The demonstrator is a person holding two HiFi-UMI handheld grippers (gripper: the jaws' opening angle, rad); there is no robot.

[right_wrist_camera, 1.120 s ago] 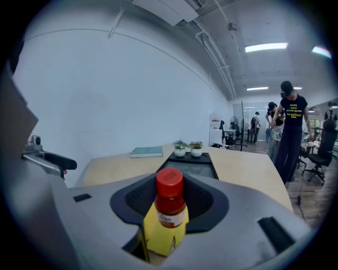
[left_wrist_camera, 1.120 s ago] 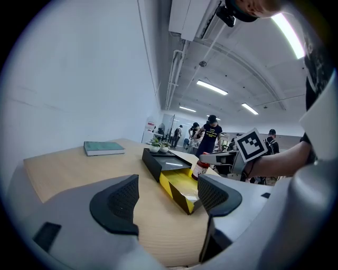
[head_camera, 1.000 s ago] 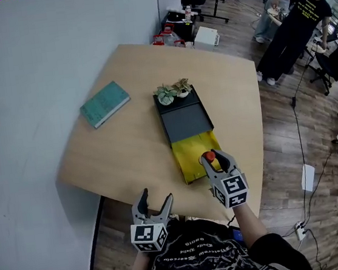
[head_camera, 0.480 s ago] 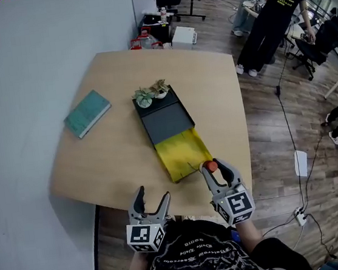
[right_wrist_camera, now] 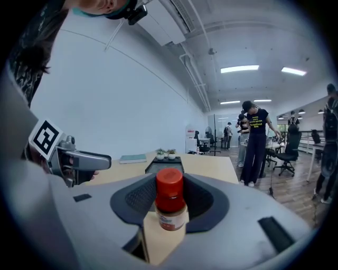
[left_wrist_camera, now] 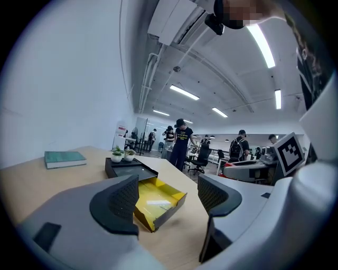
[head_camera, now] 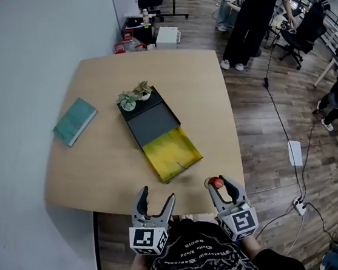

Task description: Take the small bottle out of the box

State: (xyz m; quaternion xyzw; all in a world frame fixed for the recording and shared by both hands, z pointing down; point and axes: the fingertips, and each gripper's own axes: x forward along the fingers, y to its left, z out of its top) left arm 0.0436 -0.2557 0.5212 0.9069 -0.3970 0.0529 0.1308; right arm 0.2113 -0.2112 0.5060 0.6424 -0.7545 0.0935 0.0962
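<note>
Bottle: the small bottle stands upright, red cap up, clamped in your right gripper
Place: above the table's near-right corner; outside the box, which lies ahead, leftward
Left: your left gripper gapes wide, empty

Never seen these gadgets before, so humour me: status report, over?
Right gripper shut on small bottle, out of the box. Left gripper open, empty. Nothing in the way.
</note>
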